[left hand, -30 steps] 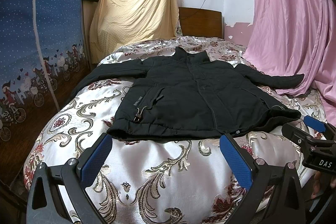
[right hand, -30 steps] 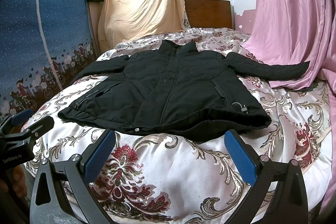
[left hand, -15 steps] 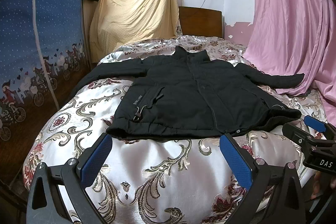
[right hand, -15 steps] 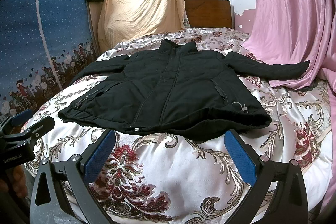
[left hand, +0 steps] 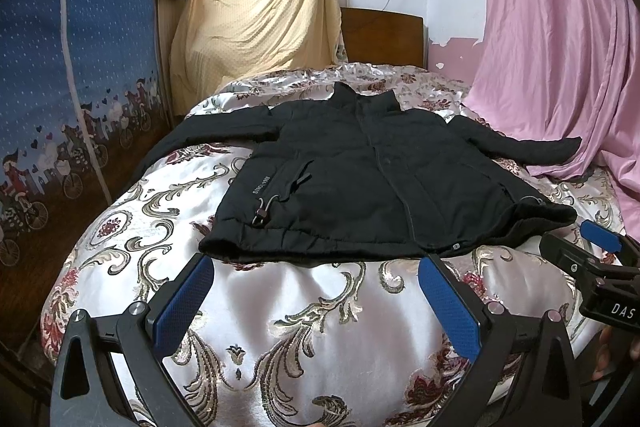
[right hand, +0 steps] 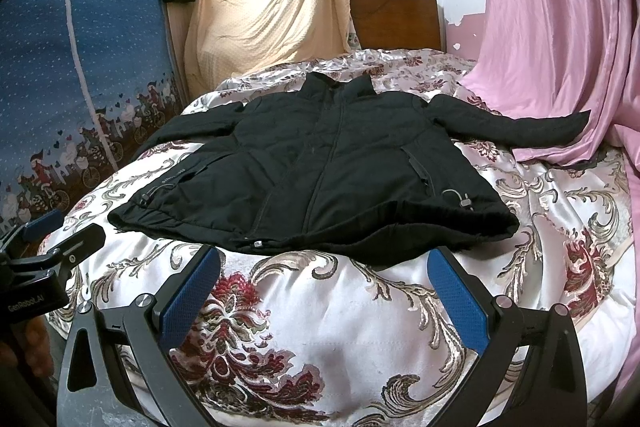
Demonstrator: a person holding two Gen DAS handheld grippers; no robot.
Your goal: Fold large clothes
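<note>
At twelve o'clock on the floral satin bedspread [left hand: 280,311] the padded black zip-up jacket [left hand: 372,183] lies flat, unmoved since a second ago, so with your left gripper [left hand: 316,301] and right gripper [right hand: 326,293] both spread wide and empty, folding hasn't begun.

Black jacket lying spread on the bed

The bed [left hand: 320,327] is wearing a glossy cream cover with scrolling gold and dark red flowers, and a black jacket [left hand: 372,187] is lying flat across its middle, front up and zipped, collar pointing toward the wooden headboard [left hand: 382,37] and hem sitting near the foot edge. One sleeve is reaching toward the left edge; the other is stretching to the right edge, where a pink curtain [left hand: 532,107] is spilling onto the cover.
</note>
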